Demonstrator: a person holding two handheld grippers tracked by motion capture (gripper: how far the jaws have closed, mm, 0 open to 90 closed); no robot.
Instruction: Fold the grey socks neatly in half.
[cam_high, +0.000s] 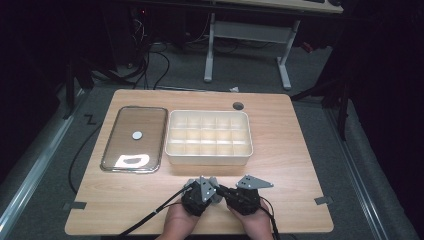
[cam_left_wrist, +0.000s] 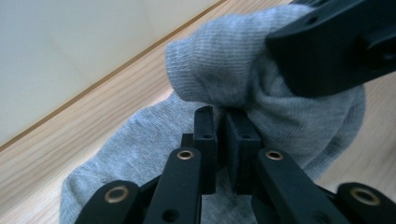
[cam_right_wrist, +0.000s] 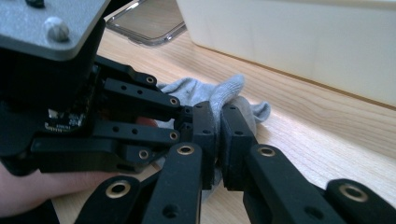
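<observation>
Close to the near edge of the worktop (cam_high: 125, 200), a grey sock (cam_left_wrist: 233, 79) is lying bunched on the wood, just in front of the white compartment box (cam_high: 209, 137). It is pinched by the left hand-held gripper (cam_left_wrist: 218, 122), whose jaws are clenched on a fold of the knit. It is also gripped by the right hand-held gripper (cam_right_wrist: 217, 122), whose jaws are closed on the fabric from the other side. A clear lid (cam_high: 134, 138) is seen lying left of the box.
</observation>
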